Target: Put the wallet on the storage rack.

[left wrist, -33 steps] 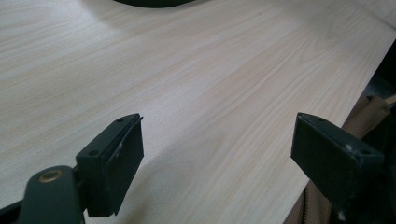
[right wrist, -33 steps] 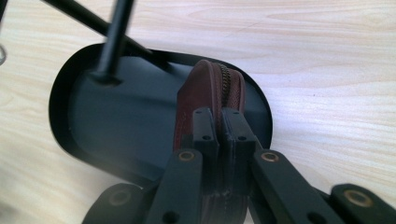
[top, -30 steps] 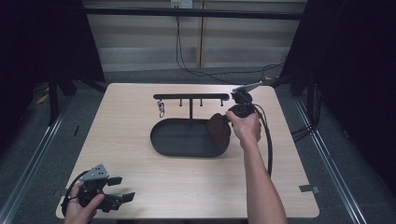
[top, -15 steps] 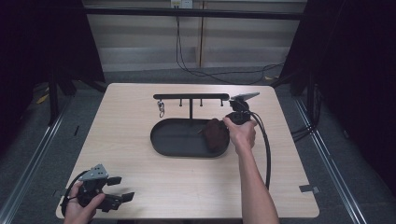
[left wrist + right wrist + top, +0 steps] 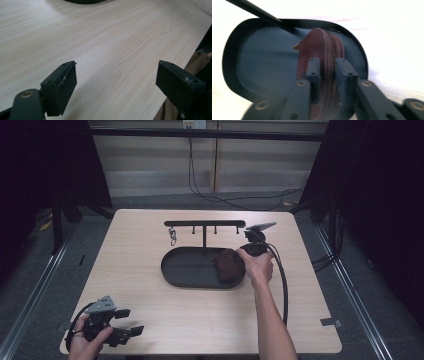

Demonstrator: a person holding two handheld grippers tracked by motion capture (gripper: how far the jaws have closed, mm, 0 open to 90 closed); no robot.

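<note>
1 brown zip pouch [image 5: 322, 62] stands in the black tray [image 5: 249, 62].

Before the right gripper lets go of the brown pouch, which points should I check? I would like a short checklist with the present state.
1. Brown zip pouch is over the black oval tray: ok.
2. Pouch rests on the tray floor: cannot tell.
3. Right gripper has its jaws on both sides of the pouch, and they have just been opening: ok.
4. Pouch is clear of the hook stand: ok.
5. Left gripper is open, empty, away from the tray: ok.
</note>
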